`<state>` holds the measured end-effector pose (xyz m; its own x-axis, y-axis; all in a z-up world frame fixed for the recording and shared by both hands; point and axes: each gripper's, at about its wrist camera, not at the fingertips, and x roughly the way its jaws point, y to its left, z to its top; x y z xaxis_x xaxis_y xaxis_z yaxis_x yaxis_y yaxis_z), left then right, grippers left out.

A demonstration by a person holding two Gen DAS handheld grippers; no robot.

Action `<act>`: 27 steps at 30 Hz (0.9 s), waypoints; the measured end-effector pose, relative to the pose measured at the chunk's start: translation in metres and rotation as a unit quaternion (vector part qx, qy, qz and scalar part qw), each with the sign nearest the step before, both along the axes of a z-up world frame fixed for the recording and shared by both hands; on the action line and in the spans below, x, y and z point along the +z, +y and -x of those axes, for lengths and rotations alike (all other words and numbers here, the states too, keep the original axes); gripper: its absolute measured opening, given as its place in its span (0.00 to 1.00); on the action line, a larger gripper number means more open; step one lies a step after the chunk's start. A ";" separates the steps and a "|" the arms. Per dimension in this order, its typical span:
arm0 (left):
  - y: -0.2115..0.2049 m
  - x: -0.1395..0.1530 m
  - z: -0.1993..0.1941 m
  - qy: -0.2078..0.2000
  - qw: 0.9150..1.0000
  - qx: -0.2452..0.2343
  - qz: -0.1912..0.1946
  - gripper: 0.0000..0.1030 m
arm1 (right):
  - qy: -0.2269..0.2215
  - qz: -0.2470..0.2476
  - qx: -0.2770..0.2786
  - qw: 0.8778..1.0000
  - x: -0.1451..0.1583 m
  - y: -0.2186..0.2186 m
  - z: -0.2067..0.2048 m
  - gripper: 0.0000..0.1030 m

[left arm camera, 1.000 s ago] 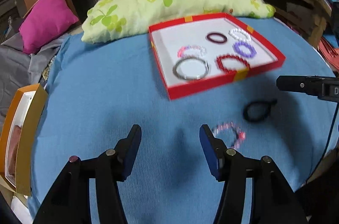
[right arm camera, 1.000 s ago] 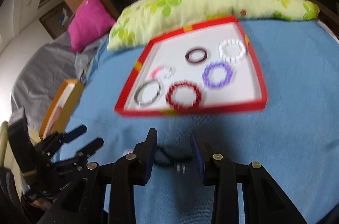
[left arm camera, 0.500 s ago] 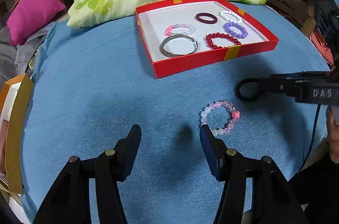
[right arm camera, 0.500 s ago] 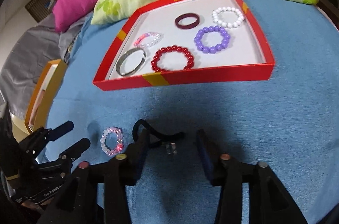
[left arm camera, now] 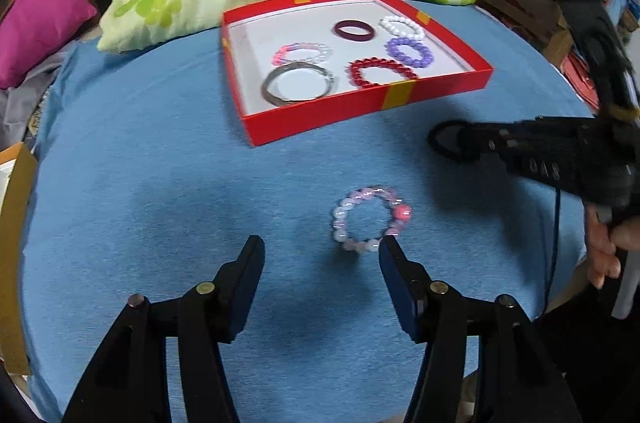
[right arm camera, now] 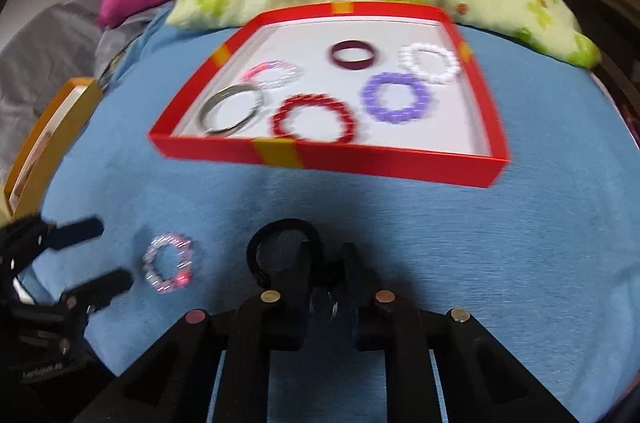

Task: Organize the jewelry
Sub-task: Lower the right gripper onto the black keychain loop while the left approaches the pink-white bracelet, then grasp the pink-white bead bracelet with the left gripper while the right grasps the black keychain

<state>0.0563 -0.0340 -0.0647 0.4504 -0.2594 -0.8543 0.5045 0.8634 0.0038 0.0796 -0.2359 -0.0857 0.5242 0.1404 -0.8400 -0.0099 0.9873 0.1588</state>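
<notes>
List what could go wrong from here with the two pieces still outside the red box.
1. The right gripper has just been closing on the black cord loop; it pinches one end only, so the loop may slip or swing on lifting.
2. The left gripper stands open, its right finger at the pink beaded bracelet's rim; closing now could nudge it away.

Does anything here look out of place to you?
Yes. Two pieces lie outside the red box on the blue cloth: a pink beaded bracelet ahead of the left gripper, whose jaws stand open, and a black loop, which the right gripper has just closed on. Six others sit inside.
</notes>
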 end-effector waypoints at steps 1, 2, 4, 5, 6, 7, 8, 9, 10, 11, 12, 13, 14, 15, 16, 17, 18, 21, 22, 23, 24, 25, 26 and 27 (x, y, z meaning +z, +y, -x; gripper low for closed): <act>-0.003 0.000 0.001 0.000 1.000 -0.005 0.000 0.65 | 0.001 -0.004 -0.011 1.000 0.000 -0.006 -0.001 0.15; -0.005 -0.001 0.002 0.000 1.000 -0.008 0.000 0.65 | 0.005 -0.011 -0.025 1.000 -0.001 -0.014 -0.001 0.15; -0.010 -0.002 0.002 0.004 1.000 -0.013 0.003 0.66 | 0.008 -0.024 -0.038 0.999 -0.002 -0.022 -0.002 0.14; -0.011 -0.003 0.001 0.006 1.000 -0.014 0.003 0.66 | 0.009 -0.029 -0.039 0.999 -0.002 -0.023 -0.003 0.14; -0.013 -0.004 0.000 0.010 1.000 -0.012 0.003 0.66 | 0.010 -0.029 -0.039 0.999 -0.002 -0.023 -0.003 0.14; -0.016 -0.006 -0.001 0.015 1.000 -0.011 0.003 0.66 | 0.010 -0.025 -0.038 0.999 -0.002 -0.021 -0.003 0.14; -0.018 -0.008 -0.002 0.020 1.000 -0.009 0.005 0.66 | 0.010 -0.021 -0.038 0.999 -0.003 -0.019 -0.003 0.15; -0.020 -0.008 -0.003 0.024 1.000 -0.009 0.007 0.66 | 0.011 -0.015 -0.037 0.999 -0.003 -0.018 -0.004 0.15; -0.022 -0.009 -0.003 0.026 1.000 -0.008 0.008 0.66 | 0.011 -0.014 -0.037 0.999 -0.003 -0.017 -0.004 0.15; -0.024 -0.010 -0.004 0.028 1.000 -0.008 0.010 0.66 | 0.012 -0.013 -0.038 0.999 -0.003 -0.016 -0.004 0.15; -0.026 -0.010 -0.005 0.029 1.000 -0.007 0.009 0.66 | 0.013 -0.015 -0.040 0.999 -0.004 -0.017 -0.004 0.15; -0.027 -0.011 -0.005 0.029 1.000 -0.006 0.007 0.66 | 0.014 -0.017 -0.041 0.999 -0.004 -0.017 -0.004 0.15; -0.028 -0.012 -0.006 0.029 1.000 -0.004 0.004 0.66 | 0.014 -0.020 -0.042 0.999 -0.003 -0.018 -0.004 0.15; -0.028 -0.014 -0.007 0.030 1.000 0.000 -0.002 0.66 | 0.015 -0.022 -0.042 0.999 -0.003 -0.018 -0.004 0.15; -0.029 -0.016 -0.008 0.032 0.999 0.004 -0.007 0.66 | 0.015 -0.024 -0.042 0.999 -0.003 -0.018 -0.004 0.15; -0.029 -0.016 -0.009 0.033 0.999 0.007 -0.009 0.66 | 0.015 -0.026 -0.041 0.999 -0.004 -0.019 -0.004 0.15; -0.029 -0.017 -0.009 0.032 0.999 0.011 -0.014 0.66 | 0.015 -0.028 -0.041 0.999 -0.004 -0.019 -0.004 0.15; -0.028 -0.019 -0.010 0.030 0.999 0.017 -0.022 0.66 | 0.016 -0.036 -0.042 0.998 -0.004 -0.021 -0.003 0.15; -0.028 -0.019 -0.010 0.029 0.999 0.018 -0.024 0.66 | 0.017 -0.038 -0.042 0.998 -0.004 -0.022 -0.004 0.15; -0.028 -0.019 -0.011 0.027 0.999 0.019 -0.026 0.66 | 0.017 -0.038 -0.043 0.998 -0.004 -0.022 -0.004 0.15; -0.028 -0.019 -0.011 0.027 0.999 0.021 -0.027 0.66 | 0.017 -0.039 -0.043 0.998 -0.004 -0.022 -0.004 0.15; -0.028 -0.020 -0.011 0.026 0.999 0.021 -0.028 0.66 | 0.018 -0.038 -0.043 0.998 -0.004 -0.022 -0.005 0.15; -0.029 -0.020 -0.010 0.024 0.999 0.021 -0.032 0.66 | 0.017 -0.038 -0.044 0.998 -0.004 -0.022 -0.004 0.15; -0.029 -0.020 -0.010 0.022 0.999 0.020 -0.035 0.66 | 0.017 -0.037 -0.044 0.998 -0.004 -0.021 -0.004 0.15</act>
